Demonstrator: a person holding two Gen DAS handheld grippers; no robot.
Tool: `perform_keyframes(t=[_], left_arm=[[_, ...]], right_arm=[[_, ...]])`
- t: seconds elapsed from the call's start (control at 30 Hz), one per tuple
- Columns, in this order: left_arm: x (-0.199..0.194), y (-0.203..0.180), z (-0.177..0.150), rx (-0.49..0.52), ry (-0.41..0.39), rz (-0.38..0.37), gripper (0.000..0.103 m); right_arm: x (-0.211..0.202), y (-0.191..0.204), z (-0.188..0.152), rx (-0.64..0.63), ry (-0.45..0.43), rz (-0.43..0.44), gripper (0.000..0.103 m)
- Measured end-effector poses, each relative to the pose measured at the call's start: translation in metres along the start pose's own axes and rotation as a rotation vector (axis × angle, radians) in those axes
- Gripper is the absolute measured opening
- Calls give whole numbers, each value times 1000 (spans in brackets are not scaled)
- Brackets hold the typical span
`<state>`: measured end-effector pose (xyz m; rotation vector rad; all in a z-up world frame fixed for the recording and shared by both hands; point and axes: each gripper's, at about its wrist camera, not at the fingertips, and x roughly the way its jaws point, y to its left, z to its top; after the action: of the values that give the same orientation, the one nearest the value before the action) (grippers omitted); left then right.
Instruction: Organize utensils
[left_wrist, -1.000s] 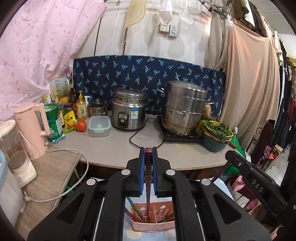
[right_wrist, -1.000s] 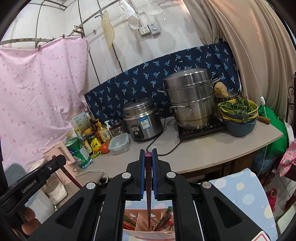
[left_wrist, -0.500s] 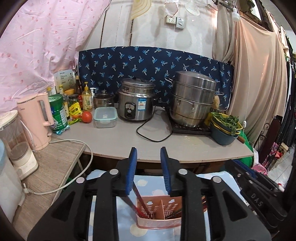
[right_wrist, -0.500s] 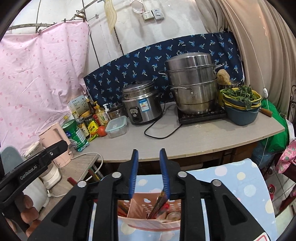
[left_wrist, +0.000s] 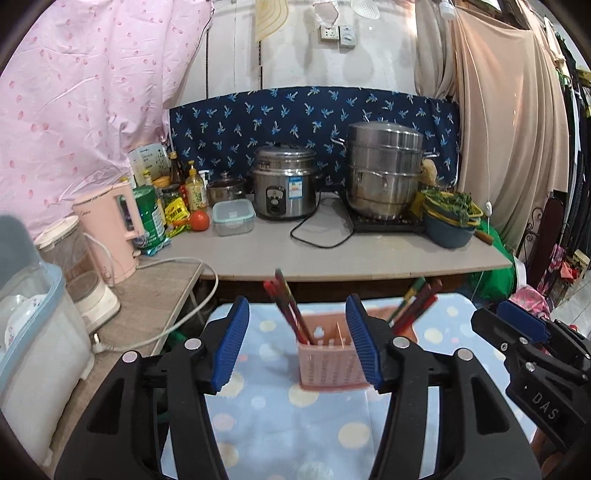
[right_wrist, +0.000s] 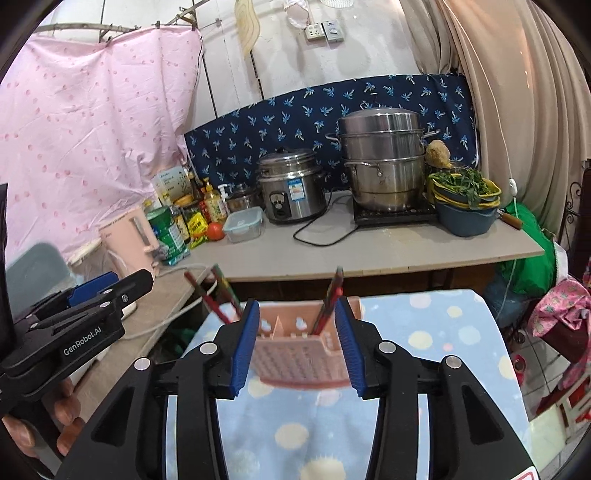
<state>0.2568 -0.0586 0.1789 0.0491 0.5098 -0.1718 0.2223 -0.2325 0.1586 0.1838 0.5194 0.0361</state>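
Both claws released: my left gripper (left_wrist: 297, 341) and my right gripper (right_wrist: 298, 345) stand with jaws spread wide, nothing between the blue pads.

Task object: pink utensil caddy (left_wrist: 327, 356), upright on the blue dotted cloth (left_wrist: 295, 424) over the near table. It sits directly ahead of both claws, framed between each pair of fingers, apart from the pads.

Contents: red chopsticks (left_wrist: 291, 310) lean up and left from the left compartment; a second bundle (left_wrist: 415, 306), red with some green, leans up and right at the far side. From the right wrist view, one red stick (right_wrist: 328, 301) rises almost upright, just inside my right pad. Long axes run steeply upward, tips splayed outward.

Judgement: no loose utensil shows on the cloth, so sorting looks near done. Neither hand is clearly nearer; the caddy lies centred for both.

Beyond: the counter (left_wrist: 332, 254) with rice cooker (left_wrist: 284, 182), steamer pot (left_wrist: 384, 170) and pink kettle (left_wrist: 110, 229).
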Motion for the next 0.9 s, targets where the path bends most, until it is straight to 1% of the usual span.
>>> perform_keyframes(t=[0.07, 0.2, 0.27, 0.3, 0.37, 0.47, 0.57, 0.67, 0.8, 0.87, 0.9], left_arm=[[-10, -1, -14, 2, 24, 5, 53], [-25, -1, -39, 7, 70, 8, 55], [-32, -2, -50, 12, 87, 15, 60], [-36, -1, -55, 15, 91, 19, 60], [-43, 0, -67, 25, 102, 32, 66], [-51, 2, -83, 31, 125, 42, 69], [-56, 4, -97, 34, 151, 44, 73], [-58, 6, -109, 39, 168, 60, 75], [-59, 9, -120, 25, 199, 53, 77], [-58, 9, -123, 25, 205, 55, 84], [-59, 9, -125, 23, 204, 56, 86]], right_arm=[[-11, 4, -14, 1, 9, -8, 47], [-32, 13, -40, -16, 30, -41, 51], [-42, 19, -53, -32, 42, -57, 54], [-46, 20, -58, -38, 48, -64, 55], [-55, 24, -67, -56, 52, -77, 62], [-65, 30, -81, -72, 62, -93, 68], [-71, 33, -93, -81, 86, -104, 68], [-72, 34, -99, -73, 112, -106, 68], [-71, 30, -106, -60, 132, -119, 70], [-69, 29, -110, -59, 136, -130, 74], [-67, 28, -110, -60, 140, -136, 75]])
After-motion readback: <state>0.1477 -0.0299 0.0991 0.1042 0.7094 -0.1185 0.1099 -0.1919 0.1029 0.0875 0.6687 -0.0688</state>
